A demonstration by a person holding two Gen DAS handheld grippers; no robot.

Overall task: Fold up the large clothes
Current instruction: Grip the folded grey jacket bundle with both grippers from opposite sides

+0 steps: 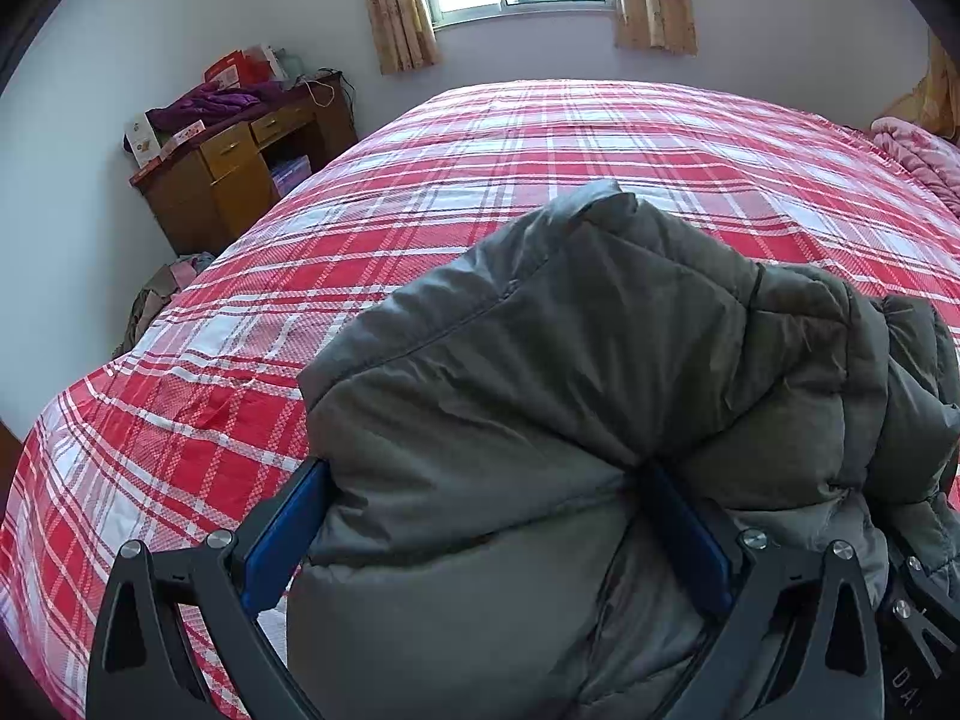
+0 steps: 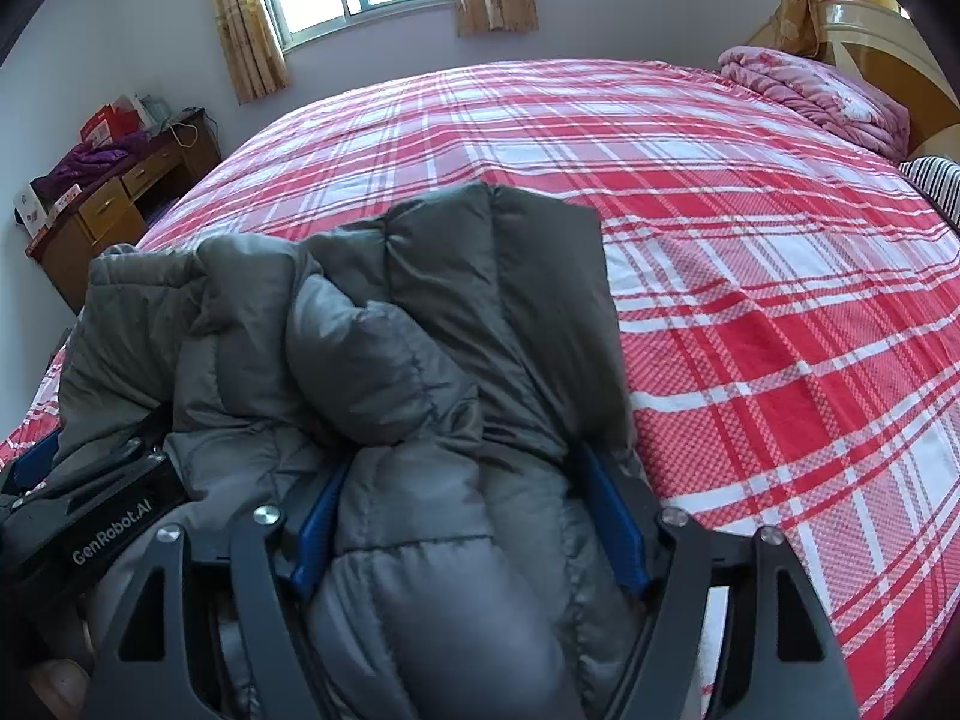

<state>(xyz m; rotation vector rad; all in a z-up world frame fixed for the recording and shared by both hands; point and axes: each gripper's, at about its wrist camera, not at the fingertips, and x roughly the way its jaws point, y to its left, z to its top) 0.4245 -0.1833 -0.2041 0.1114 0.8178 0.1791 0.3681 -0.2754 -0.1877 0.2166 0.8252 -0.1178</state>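
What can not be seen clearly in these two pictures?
- Left wrist view: left gripper fingertips, buried in the grey padded jacket.
- Right wrist view: right gripper fingertips, covered by jacket.
- Both views: jacket's near part, cut off by the bottom edge.

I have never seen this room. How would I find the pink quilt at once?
Start from the big bed with the red and white checked cover. Look to its far right corner, beside the cream headboard. The pink quilt lies folded there; it is flowery pink, unlike the grey padded jacket bunched at the near edge.
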